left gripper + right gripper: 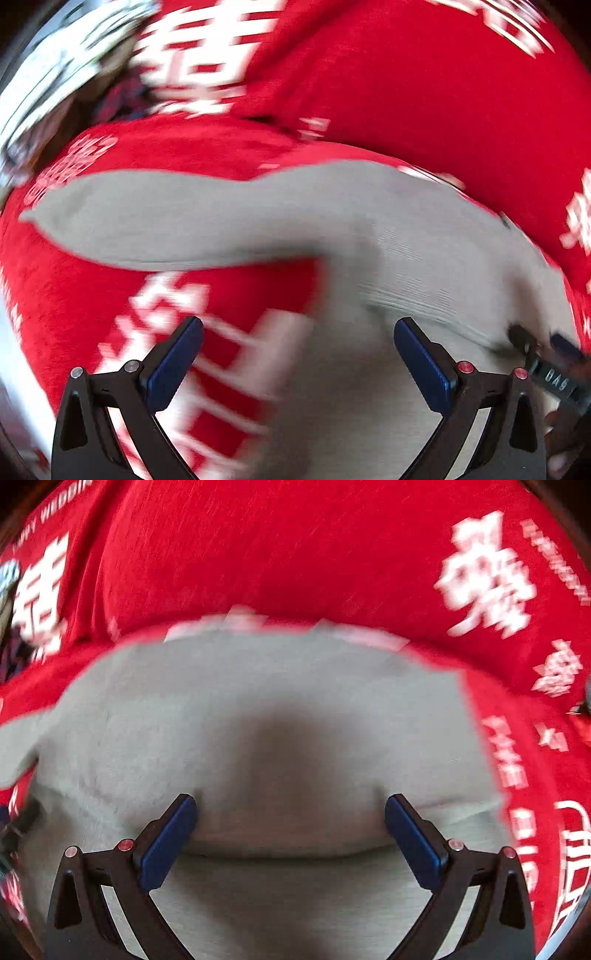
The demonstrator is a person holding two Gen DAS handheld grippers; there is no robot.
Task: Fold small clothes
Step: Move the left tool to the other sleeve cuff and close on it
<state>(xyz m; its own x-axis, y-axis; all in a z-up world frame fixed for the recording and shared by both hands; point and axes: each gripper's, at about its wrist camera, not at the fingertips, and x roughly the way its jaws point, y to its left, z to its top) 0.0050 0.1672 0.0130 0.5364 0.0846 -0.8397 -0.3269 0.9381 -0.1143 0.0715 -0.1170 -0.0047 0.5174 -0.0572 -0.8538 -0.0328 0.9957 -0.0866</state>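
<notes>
Both views are showing heavy motion blur.

In the left wrist view, the left gripper is hanging released, its blue pads spread wide with nothing between them. Under the left pad, the red cloth with white printed characters is covering the surface. A grey garment is lying on that cloth: one long, tapering part is reaching toward the left edge of the view, and the wider body is spreading under the right pad toward the lower right. At the far right edge, a dark piece of the other gripper is showing just above the grey fabric.

In the right wrist view, the right gripper is also standing released, its pads well apart. The grey garment is filling the middle of the view, with a raised fold of it sitting between the two pads; whether the pads are touching it cannot be told. The red cloth is wrapping around the garment above and to the right.
</notes>
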